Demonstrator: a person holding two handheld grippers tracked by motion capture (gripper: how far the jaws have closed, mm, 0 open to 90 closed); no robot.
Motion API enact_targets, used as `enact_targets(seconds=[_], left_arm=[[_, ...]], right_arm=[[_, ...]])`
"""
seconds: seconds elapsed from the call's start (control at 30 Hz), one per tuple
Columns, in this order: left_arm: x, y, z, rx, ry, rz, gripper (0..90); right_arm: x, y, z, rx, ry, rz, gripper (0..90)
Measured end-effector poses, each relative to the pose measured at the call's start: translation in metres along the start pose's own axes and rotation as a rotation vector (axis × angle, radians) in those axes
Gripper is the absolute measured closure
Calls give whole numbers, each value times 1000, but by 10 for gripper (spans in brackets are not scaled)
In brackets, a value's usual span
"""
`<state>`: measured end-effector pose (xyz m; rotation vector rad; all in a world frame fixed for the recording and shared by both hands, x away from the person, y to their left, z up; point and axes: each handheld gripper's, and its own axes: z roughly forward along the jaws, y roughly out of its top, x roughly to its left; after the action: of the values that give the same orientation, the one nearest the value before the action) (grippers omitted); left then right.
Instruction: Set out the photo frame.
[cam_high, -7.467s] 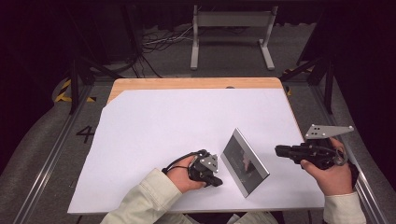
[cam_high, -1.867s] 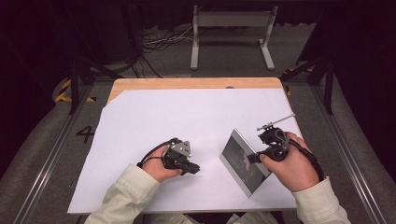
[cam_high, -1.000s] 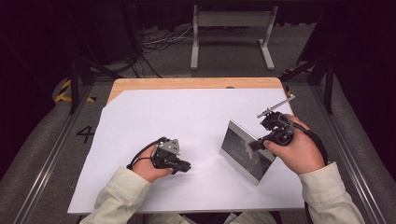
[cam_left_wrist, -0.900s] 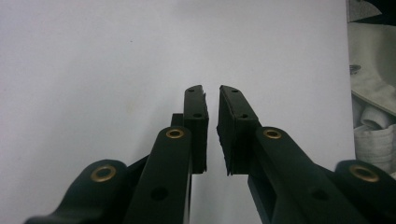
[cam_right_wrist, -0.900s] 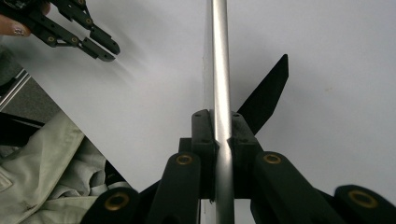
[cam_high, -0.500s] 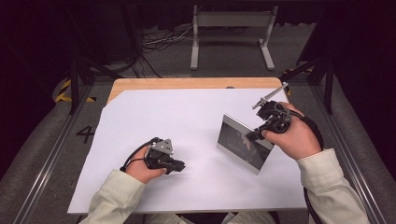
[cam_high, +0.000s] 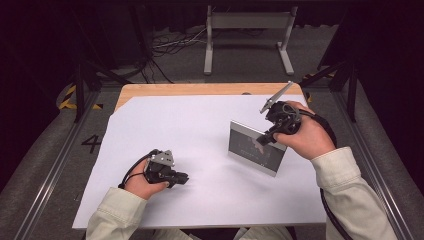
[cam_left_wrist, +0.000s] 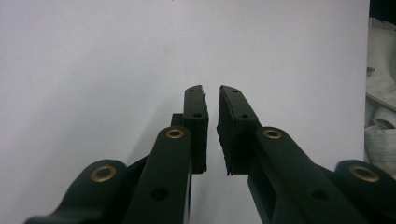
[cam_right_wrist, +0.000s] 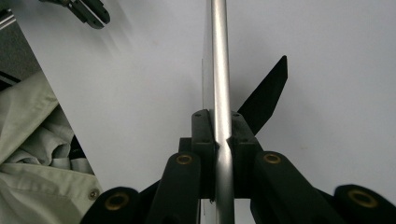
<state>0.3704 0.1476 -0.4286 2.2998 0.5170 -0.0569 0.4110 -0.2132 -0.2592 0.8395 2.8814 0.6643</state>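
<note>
Silver picture frame (cam_high: 256, 149) is pinched edge-on by the right gripper (cam_right_wrist: 218, 135); left gripper (cam_left_wrist: 212, 121) fingers barely parted, empty.

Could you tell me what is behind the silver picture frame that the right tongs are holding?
A black prop leg sticks out behind the frame, above white table. Its hinge is hidden.

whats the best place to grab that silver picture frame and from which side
Take the picture frame by its thin metal top edge, coming down from above with one of the jaws on each face. It stands upright on the white table, so its narrow rim is the one part a two-jaw grip can span. The right gripper is already clamped there. Its black prop behind is probably best avoided.
</note>
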Motion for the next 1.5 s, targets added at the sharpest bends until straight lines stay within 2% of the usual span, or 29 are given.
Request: enact_targets(seconds=[0.1, 0.13, 0.2, 0.43, 0.57, 0.73, 0.8, 0.83, 0.97, 1.13, 1.5], left_arm=[[0, -3, -2, -1, 7, -7, 820], [0, -4, -3, -2, 10, -10, 821], [0, -4, -4, -3, 8, -11, 821], [2, -3, -4, -8, 8, -13, 821], [3, -2, -3, -9, -1, -13, 822], [4, 0, -2, -6, -5, -8, 821], [5, 0, -2, -9, -5, -5, 821], [5, 1, -2, -8, -7, -5, 821], [6, 3, -1, -8, -11, 0, 821], [6, 4, 1, -6, -14, 3, 821], [6, 3, 0, -7, -16, 0, 823]], right_arm=[[0, 6, 2, -13, 13, -73, 841], [0, 9, 2, -19, 22, -112, 841], [1, 10, 3, -19, 26, -118, 841], [-3, 20, 8, -11, 69, -224, 841], [-5, 23, 10, 3, 84, -258, 841], [-9, 25, 13, -9, 108, -288, 841], [-9, 26, 14, -15, 114, -330, 841], [-10, 26, 14, -15, 126, -331, 841], [-12, 28, 16, -29, 128, -368, 841], [-14, 29, 19, -44, 152, -451, 841], [-21, 30, 29, -49, 184, -461, 841]])
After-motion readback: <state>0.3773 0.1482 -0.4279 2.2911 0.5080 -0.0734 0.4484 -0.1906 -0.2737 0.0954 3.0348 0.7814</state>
